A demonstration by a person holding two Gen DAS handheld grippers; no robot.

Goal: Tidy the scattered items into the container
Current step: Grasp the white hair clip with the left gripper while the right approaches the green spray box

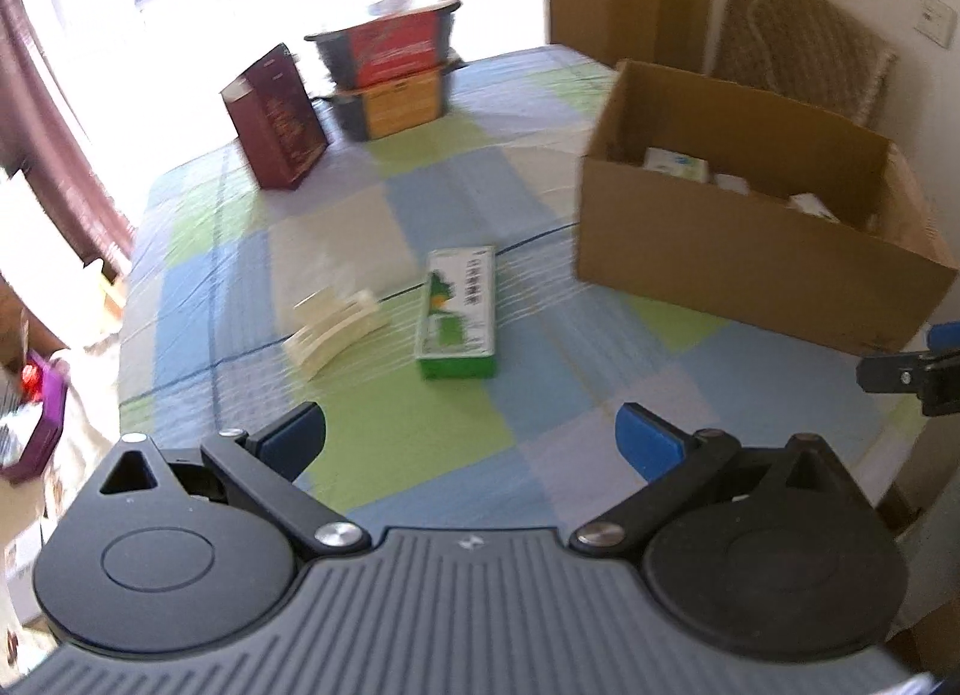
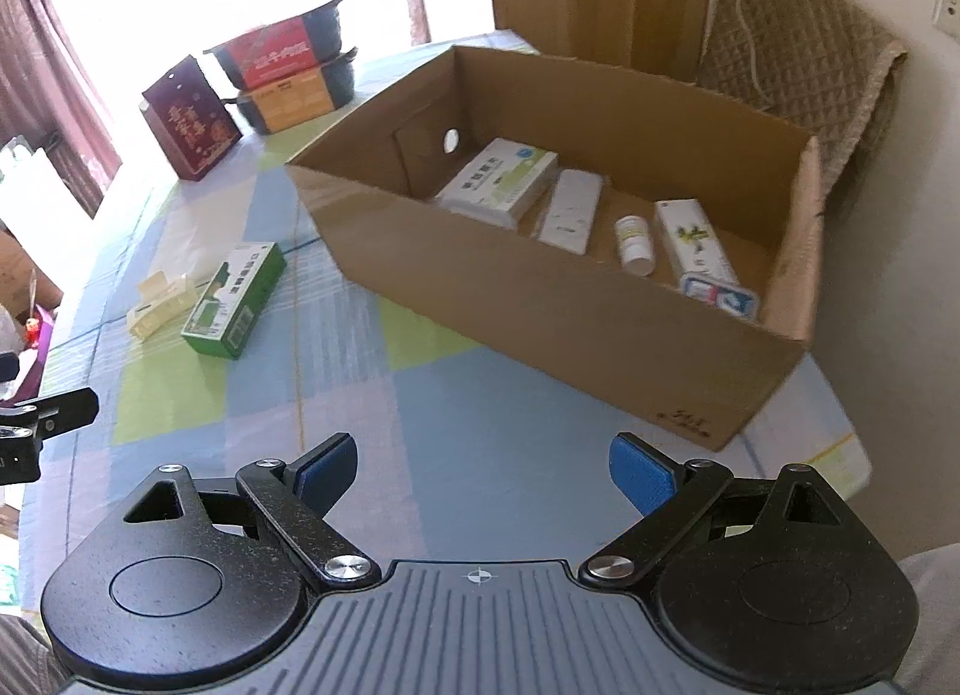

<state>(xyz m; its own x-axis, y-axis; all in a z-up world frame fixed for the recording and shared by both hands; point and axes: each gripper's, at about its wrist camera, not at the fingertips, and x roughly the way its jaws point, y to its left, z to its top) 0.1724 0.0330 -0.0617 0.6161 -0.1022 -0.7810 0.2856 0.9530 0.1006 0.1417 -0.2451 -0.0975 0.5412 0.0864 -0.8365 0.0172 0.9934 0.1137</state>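
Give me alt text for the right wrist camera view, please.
An open right gripper hovers over a checked tablecloth, facing an open cardboard box holding medicine boxes and a white bottle. Left of it lie a green box and a cream plastic pill organizer.

A checked blue, green and white tablecloth carries an open cardboard box. Left of the box lie a green carton and, just beyond it, a cream plastic organiser. Farther behind the box's left corner stand a maroon box and two stacked dark containers.

A maroon gift bag stands beside two stacked pots on the checked tablecloth.
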